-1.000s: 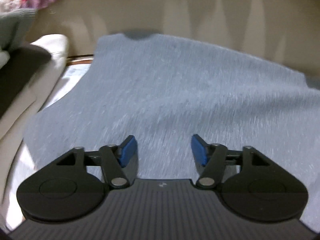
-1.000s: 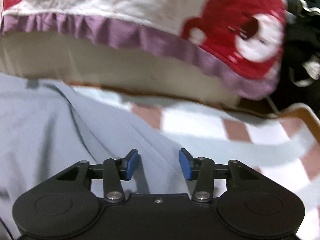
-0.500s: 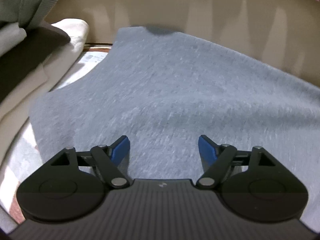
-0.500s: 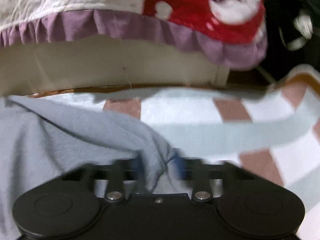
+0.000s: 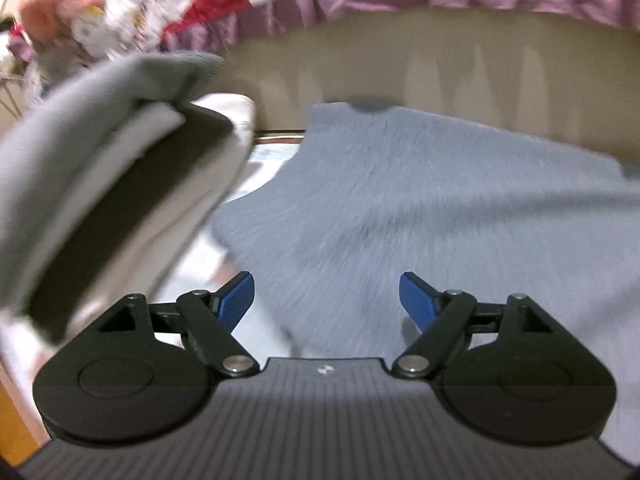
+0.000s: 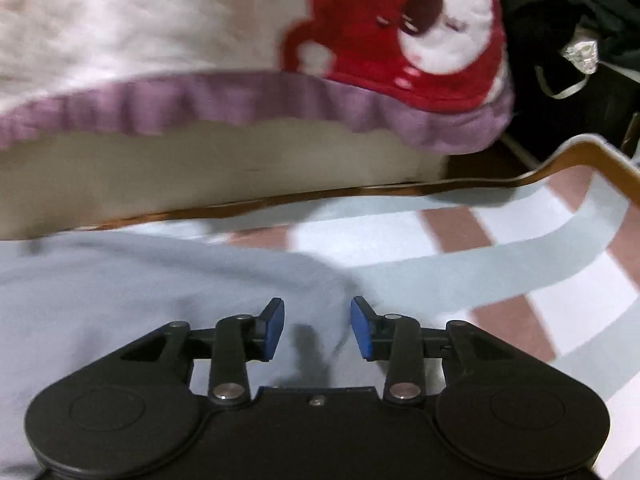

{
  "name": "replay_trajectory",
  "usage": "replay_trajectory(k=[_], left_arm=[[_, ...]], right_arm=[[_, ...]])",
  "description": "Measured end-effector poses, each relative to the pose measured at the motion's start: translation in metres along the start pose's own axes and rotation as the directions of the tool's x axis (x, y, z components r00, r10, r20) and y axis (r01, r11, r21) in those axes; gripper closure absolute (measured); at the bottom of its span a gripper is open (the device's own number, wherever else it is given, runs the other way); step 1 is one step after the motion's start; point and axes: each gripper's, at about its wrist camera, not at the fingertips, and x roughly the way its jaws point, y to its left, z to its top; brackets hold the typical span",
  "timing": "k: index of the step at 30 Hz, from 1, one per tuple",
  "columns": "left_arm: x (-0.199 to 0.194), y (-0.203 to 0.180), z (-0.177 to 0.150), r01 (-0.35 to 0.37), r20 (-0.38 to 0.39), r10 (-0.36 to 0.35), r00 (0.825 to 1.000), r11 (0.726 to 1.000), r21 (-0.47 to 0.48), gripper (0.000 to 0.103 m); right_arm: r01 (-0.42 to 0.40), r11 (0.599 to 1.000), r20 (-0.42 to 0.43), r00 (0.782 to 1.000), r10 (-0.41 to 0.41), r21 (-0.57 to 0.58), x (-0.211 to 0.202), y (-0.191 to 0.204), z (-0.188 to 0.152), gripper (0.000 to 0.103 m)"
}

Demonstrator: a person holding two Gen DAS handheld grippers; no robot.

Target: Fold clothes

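No readable words, numbers or brand names show in either view; the only sign is a small pale emblem printed on the ribbed dark body of the left tongs, too small and blurred to make out what it depicts

left gripper: black body, ribbed grey top | right gripper: blue-padded fingers, silver screws

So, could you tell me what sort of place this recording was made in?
Most likely a bedroom at home: a quilted bedspread with a purple frill hangs over a bed edge, a stack of folded clothes sits nearby, and a checked cloth covers the work surface.
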Motion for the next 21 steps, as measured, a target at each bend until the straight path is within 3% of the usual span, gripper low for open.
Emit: replay_trajectory(k=[3, 7, 9, 11, 14, 18, 21], left_arm=[[-0.047, 0.023, -0.040, -0.048, 0.000, 0.048, 0.999, 0.997, 0.063, 0.021], [-0.092, 0.047, -0.101, -0.216, -0.002, 0.219, 0.976, 0.961, 0.173, 0.021], [-0.108, 0.075, -0.129, -0.239, -0.080, 0.246, 0.966, 0.968, 0.080, 0.021], [-0.124, 0.110, -0.157, -0.245, -0.167, 0.225, 0.960, 0.963, -0.110, 0.021], [-0.144, 0.151, -0.197, -0.268, -0.268, 0.177, 0.947, 0.895, -0.356, 0.021], [-0.156, 0.181, -0.239, -0.218, -0.329, 0.022, 0.944, 0.791, -0.572, 0.021], [-0.153, 0.187, -0.261, -0.178, -0.346, -0.096, 0.933, 0.712, -0.679, 0.021]], right_arm=[[-0.104, 0.994, -0.041, 0.994, 0.102, -0.043, -0.031, 0.013, -0.020, 0.060], [-0.243, 0.965, -0.101, 0.967, 0.234, -0.093, -0.073, 0.030, -0.048, 0.055], [-0.312, 0.943, -0.134, 0.946, 0.296, -0.115, -0.094, 0.038, -0.061, 0.052], [-0.379, 0.915, -0.168, 0.919, 0.356, -0.134, -0.115, 0.047, -0.075, 0.047], [-0.476, 0.866, -0.220, 0.871, 0.439, -0.157, -0.146, 0.060, -0.095, 0.047], [-0.457, 0.889, -0.219, 0.871, 0.439, -0.037, -0.158, 0.047, -0.111, 0.047], [-0.426, 0.904, -0.216, 0.880, 0.424, 0.039, -0.165, 0.031, -0.124, 0.047]])
